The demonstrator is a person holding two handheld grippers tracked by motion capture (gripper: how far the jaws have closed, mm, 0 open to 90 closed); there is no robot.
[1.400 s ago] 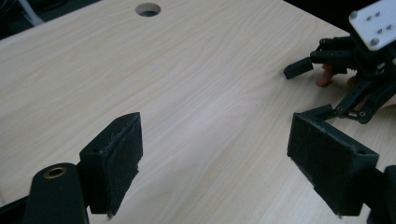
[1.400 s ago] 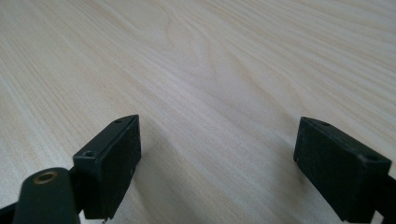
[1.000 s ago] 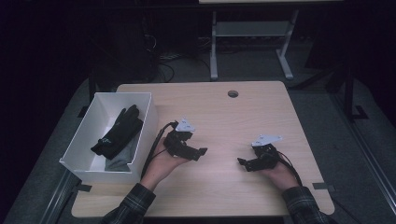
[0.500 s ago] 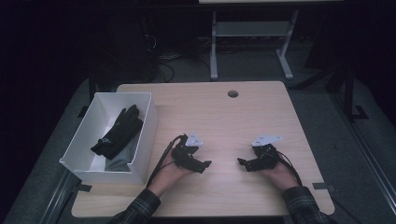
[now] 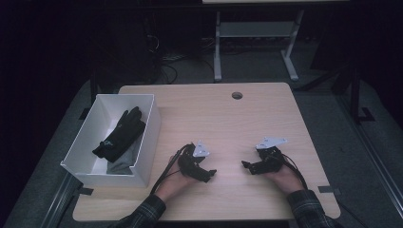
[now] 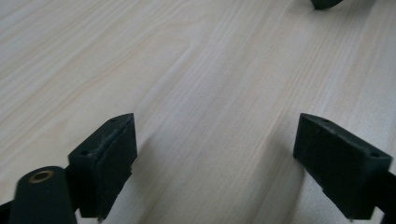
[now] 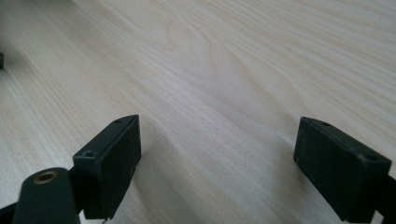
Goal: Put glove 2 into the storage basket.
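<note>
A black glove lies inside a white box at the table's left side, on top of something grey. My left gripper rests low over the wooden table near the front, to the right of the box, open with nothing between its jaws. In the left gripper view its two pads stand wide apart over bare wood. My right gripper sits near the front right, pointing left toward the other one, also open and empty. Its pads are spread over bare wood too.
A round cable hole is set in the table near its far edge. Behind the table stand a metal frame and loose cables on the dark floor. Tape strips mark the table's front corners.
My left gripper has moved right and toward the front edge, away from the box. The right gripper has stayed in place.
</note>
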